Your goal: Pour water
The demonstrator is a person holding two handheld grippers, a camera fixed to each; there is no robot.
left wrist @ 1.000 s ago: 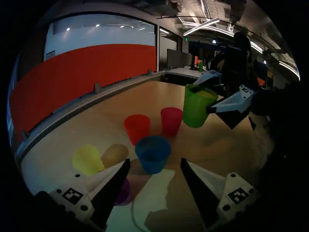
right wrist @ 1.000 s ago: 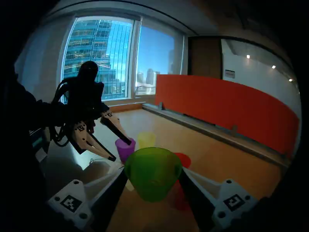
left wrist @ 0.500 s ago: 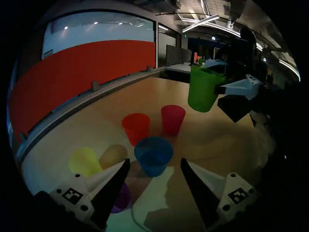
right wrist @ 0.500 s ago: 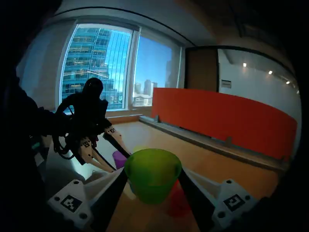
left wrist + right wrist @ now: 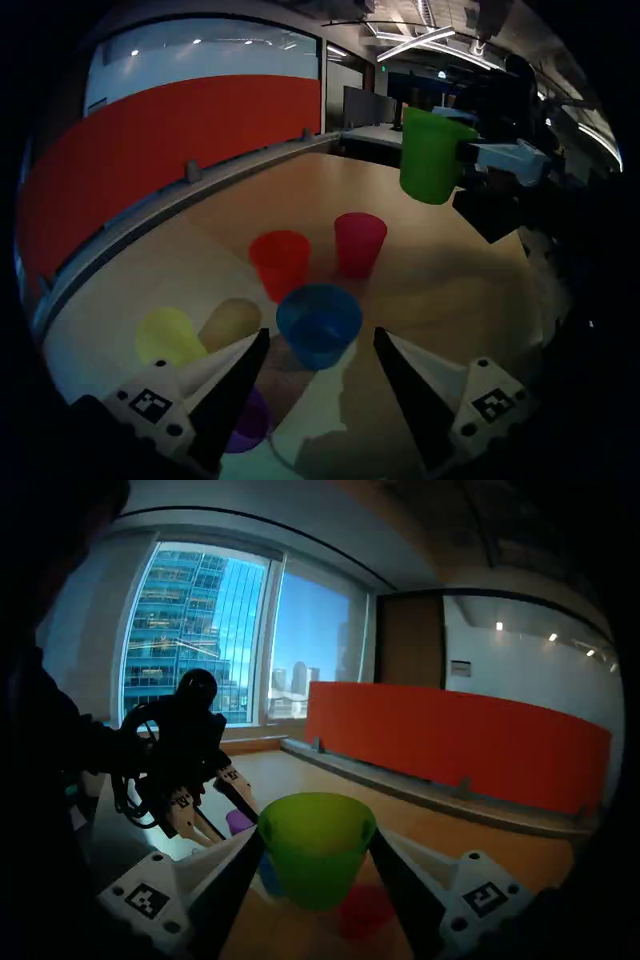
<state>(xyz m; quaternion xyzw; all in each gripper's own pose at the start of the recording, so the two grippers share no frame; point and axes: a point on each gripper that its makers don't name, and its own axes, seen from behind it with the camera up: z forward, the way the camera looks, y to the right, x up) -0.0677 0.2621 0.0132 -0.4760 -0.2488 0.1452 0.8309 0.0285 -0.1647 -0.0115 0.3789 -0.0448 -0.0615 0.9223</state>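
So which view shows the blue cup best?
The left gripper view: the blue cup stands whole and unobstructed, its open mouth and inside visible. In the right gripper view, just a blue sliver, apparently the same cup, peeks from behind the green cup.

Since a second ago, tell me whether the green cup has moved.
Yes. In the left gripper view the green cup has risen up and away from the standing pink cup.

The green cup (image 5: 428,156) hangs upright in the air, pinched between the fingers of the right gripper (image 5: 316,832), well beyond and above the blue cup (image 5: 318,324). Just behind the blue cup stand a red cup (image 5: 280,262) and a pink cup (image 5: 359,242), both upright.
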